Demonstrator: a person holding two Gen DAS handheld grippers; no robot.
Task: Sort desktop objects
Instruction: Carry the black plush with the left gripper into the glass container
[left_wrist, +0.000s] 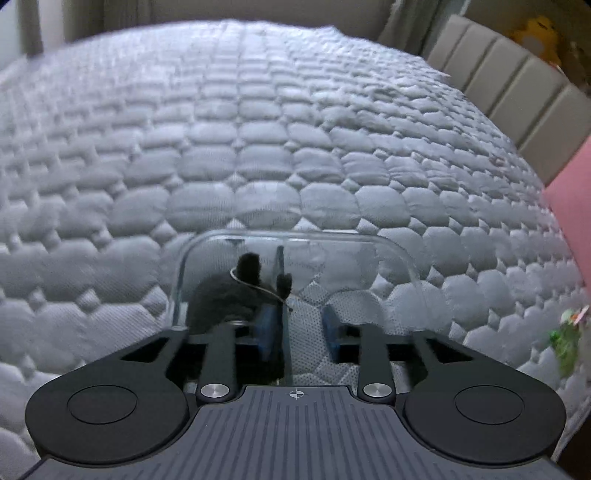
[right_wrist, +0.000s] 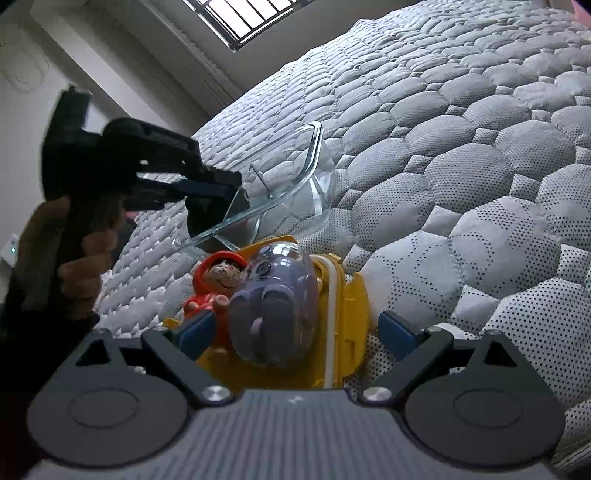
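A clear glass container (left_wrist: 295, 234) rests on the grey quilted mattress (left_wrist: 258, 129). Inside it, at the left, lies a black fuzzy object (left_wrist: 221, 295) with a thin wire loop. My left gripper (left_wrist: 300, 332) reaches into the container. An upright glass edge (left_wrist: 282, 314) stands between the blue pads, close to the left one and apart from the right one. The right wrist view shows the left gripper (right_wrist: 218, 188) at the container's (right_wrist: 310, 162) rim. My right gripper (right_wrist: 297, 328) stands wide open around a yellow toy with a clear purple dome (right_wrist: 273, 302) and a red hooded figure (right_wrist: 218, 277).
A pink object (left_wrist: 569, 206) and a small green item (left_wrist: 565, 343) sit at the mattress's right side. A beige padded headboard (left_wrist: 498, 81) with a yellow plush (left_wrist: 539, 33) runs behind. A person's hand (right_wrist: 85, 258) grips the left tool under a barred window (right_wrist: 251, 14).
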